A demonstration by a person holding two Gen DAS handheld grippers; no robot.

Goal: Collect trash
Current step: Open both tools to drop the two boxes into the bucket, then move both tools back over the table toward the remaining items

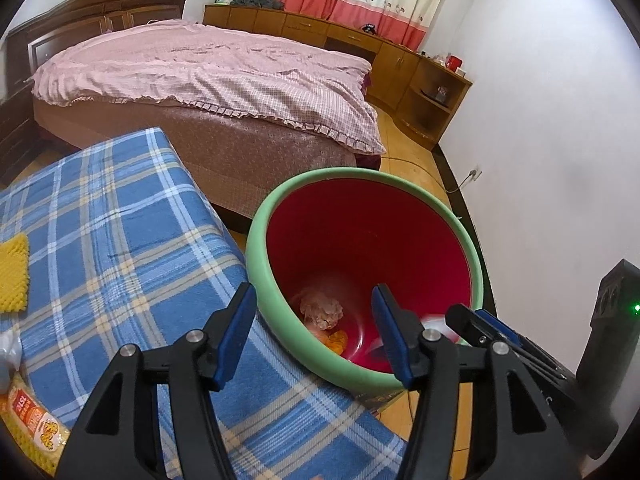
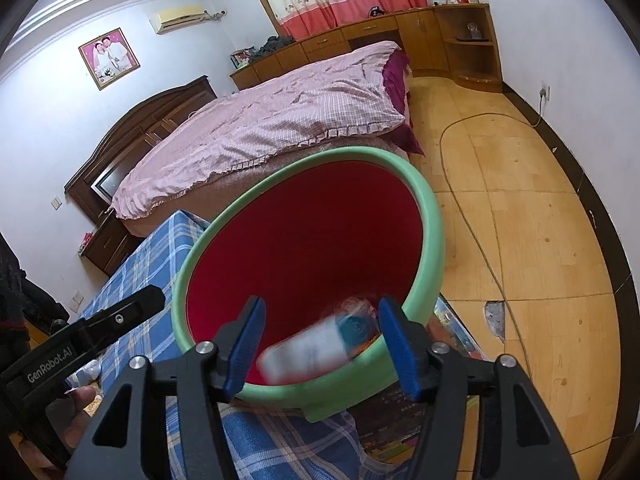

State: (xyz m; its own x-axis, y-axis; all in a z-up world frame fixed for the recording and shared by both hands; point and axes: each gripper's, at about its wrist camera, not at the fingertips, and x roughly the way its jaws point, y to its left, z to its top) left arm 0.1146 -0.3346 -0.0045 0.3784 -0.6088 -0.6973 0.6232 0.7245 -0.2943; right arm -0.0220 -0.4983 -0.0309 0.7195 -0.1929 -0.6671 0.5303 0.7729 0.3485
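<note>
Left wrist view: we see the left claw (image 1: 314, 330) with its blue pads standing apart, nothing pressed between them. It hangs over the near rim of the bin (image 1: 256, 264), a tub with a green rim and a red inside, which stands at the edge of the bench (image 1: 120, 240) under a blue plaid cloth. At the bin's bottom lie a crumpled paper wad (image 1: 322, 309) and an orange scrap (image 1: 337, 341) just below it. A blurred white thing shows at the right pad (we cannot tell its shape here). On the bench's left edge sit a yellow sponge (image 1: 14, 272) and a yellow snack packet (image 1: 34, 420). The right claw's black body enters from the right. Behind are a bed (image 1: 208, 76) with a pink cover and a wooden cabinet (image 1: 400, 60).

Right wrist view: the right claw (image 2: 320, 344) is spread, pads apart and clear of the thing between them. A white bottle (image 2: 308, 350) with a blue end, smeared by blur, lies tilted between the pads and over the bin's (image 2: 428, 232) near rim; whether it touches the rim we cannot tell. The left claw's black body, lettered GenRobot.AI, shows at lower left with a hand (image 2: 76, 408) below it. A cable (image 2: 472, 220) runs across the wooden floor (image 2: 540, 240)
</note>
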